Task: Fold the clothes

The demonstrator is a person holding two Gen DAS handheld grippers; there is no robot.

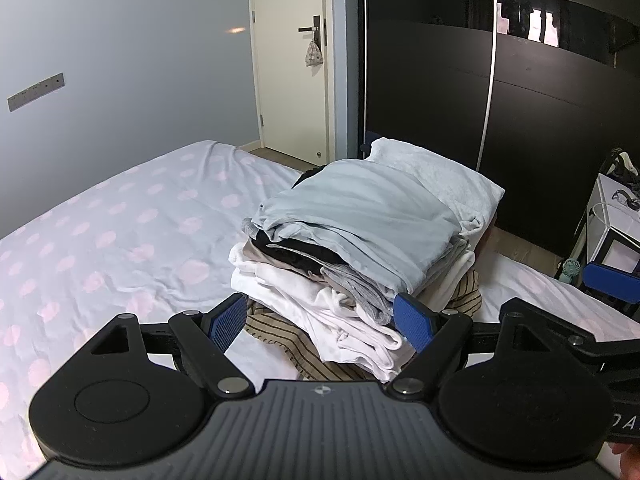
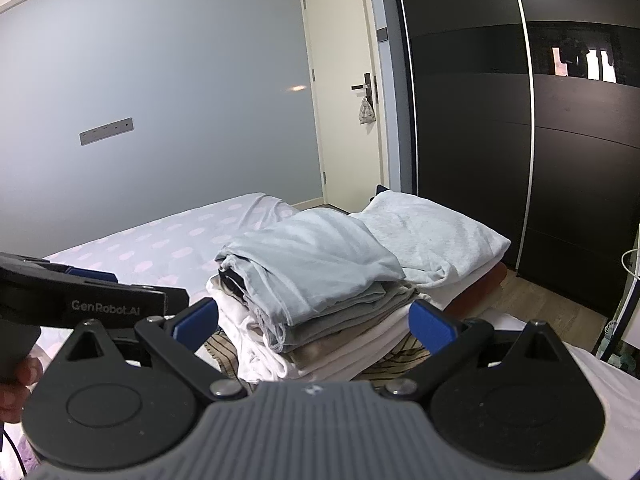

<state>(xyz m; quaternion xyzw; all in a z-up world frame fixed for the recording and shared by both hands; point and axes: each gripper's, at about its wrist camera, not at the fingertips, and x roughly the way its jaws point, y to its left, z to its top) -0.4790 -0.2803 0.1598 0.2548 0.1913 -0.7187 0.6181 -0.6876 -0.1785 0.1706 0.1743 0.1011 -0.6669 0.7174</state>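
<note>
Folded stack [image 1: 352, 256] w/ pale blue top [image 2: 316, 264] is seen on bed [image 1: 120, 232] over striped cloth [image 1: 280, 332], left gripper [image 1: 324, 320] & right gripper [image 2: 314, 320] held just in front of it, fingers apart on both, nothing gripped.

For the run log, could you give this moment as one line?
left gripper: open | right gripper: open | stack: folded, on bed

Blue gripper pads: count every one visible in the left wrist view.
3. Two blue ribbed pads tip the left gripper, one left, one right. A third sits at the right edge, on the right gripper; its partner is hidden.
</note>
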